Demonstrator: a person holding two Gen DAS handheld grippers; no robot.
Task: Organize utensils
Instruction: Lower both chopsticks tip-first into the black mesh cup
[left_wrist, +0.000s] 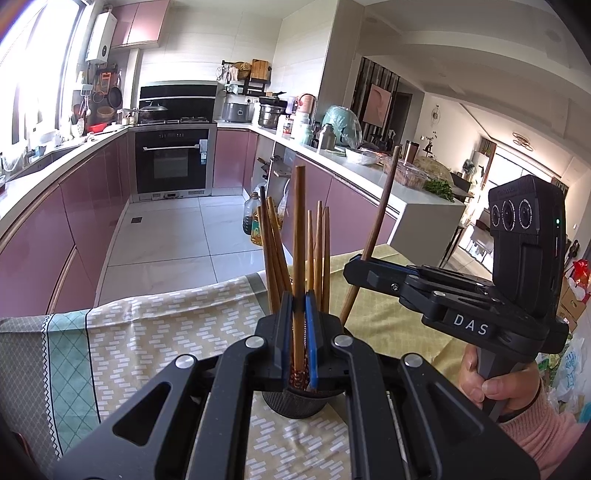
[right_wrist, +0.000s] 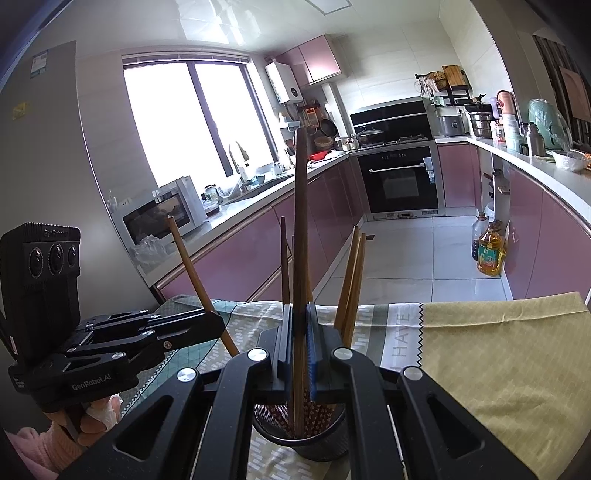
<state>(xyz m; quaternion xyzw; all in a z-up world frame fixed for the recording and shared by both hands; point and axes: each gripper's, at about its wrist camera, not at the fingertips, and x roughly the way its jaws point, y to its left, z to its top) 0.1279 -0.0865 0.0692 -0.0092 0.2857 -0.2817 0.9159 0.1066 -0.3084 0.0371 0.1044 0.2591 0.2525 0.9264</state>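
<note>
My left hand-held gripper (left_wrist: 299, 314) is clenched on one slim, pale wooden chopstick (left_wrist: 298, 258), its blue pads pressed flat against the stick, which stands nearly upright with its patterned lower end down inside the black mesh holder (left_wrist: 293, 404). My right hand-held gripper (right_wrist: 298, 332) is likewise clamped on a darker brown chopstick (right_wrist: 301, 229), long and tapering, whose lower end also reaches into the round wire-mesh cup just beneath the jaws. The holder sits on a worktop (left_wrist: 147, 332) covered with a woven cloth printed in small white dashes, joined to a plain yellow-green quilted section. Several more wooden chopsticks (left_wrist: 321, 251) lean loosely in the cup, fanned outward. From the left wrist view I see the right tool from the side, matte black with a "DAS" label, held by a hand (left_wrist: 495, 384) in a pink knitted sleeve, with the dark stick crossing its fingertips at a slant. The right wrist view gives me instead the left tool at the left edge, marked "GenRobot.AI", gripping the pale stick at an angle, plus the cup's open rim and the red patterned tips inside, which the left view mostly hides behind the jaws.
</note>
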